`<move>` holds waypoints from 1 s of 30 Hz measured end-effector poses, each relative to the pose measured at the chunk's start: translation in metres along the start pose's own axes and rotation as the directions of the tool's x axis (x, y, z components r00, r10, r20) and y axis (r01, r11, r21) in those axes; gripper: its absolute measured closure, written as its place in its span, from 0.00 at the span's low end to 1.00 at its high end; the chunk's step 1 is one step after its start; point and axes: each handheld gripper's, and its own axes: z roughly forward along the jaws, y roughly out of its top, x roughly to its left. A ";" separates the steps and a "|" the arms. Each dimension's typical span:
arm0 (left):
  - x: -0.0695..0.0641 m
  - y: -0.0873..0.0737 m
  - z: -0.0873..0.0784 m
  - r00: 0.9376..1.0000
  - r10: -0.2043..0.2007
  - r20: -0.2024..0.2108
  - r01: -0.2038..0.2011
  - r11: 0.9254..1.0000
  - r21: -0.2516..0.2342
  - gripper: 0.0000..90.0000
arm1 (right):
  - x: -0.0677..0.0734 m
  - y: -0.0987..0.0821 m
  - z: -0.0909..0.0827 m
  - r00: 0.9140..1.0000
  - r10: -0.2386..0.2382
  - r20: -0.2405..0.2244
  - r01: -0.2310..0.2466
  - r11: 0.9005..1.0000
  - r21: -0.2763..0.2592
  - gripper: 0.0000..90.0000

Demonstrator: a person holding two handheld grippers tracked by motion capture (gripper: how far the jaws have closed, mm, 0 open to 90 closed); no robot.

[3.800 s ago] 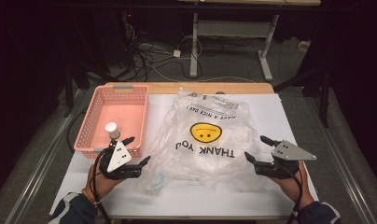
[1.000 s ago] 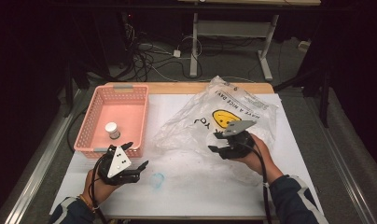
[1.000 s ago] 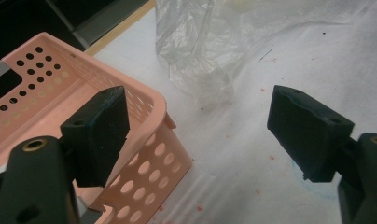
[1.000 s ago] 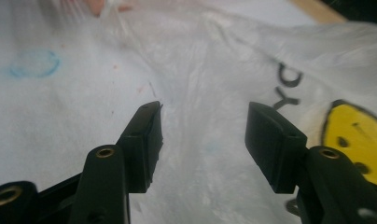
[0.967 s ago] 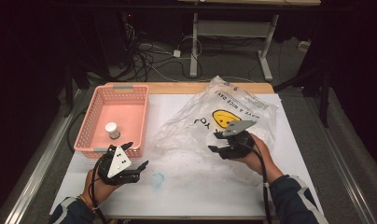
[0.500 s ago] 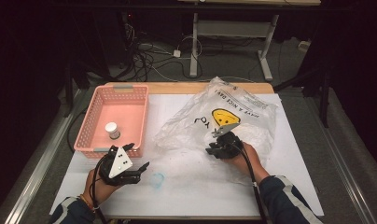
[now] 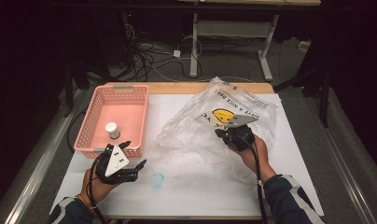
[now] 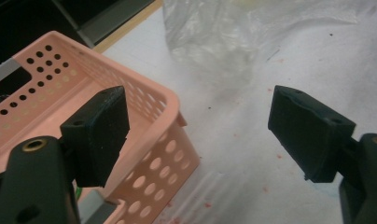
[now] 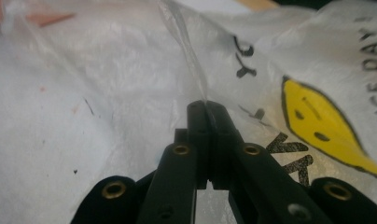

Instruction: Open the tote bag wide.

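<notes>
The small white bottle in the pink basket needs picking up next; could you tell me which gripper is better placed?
Left. The left gripper stands open at the pink basket, close to the small white bottle; the right gripper is shut on the plastic bag.

Left tool [image 7: 130, 164] jaws wide apart (low, near the table edge), right tool [image 9: 206, 108] just pinched closed.

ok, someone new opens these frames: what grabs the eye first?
The crumpled clear plastic bag with its yellow smiley face, right of centre on the white table, with the right gripper shut on a fold of its film. Then the pink basket at the left with a small white-capped bottle in it, and the left gripper open by its near corner.
</notes>
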 end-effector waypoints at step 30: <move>0.127 0.009 0.023 0.983 -0.102 -0.150 0.145 0.939 0.311 0.23 | -0.015 0.058 -0.056 0.983 0.033 0.180 0.019 0.959 -0.282 1.00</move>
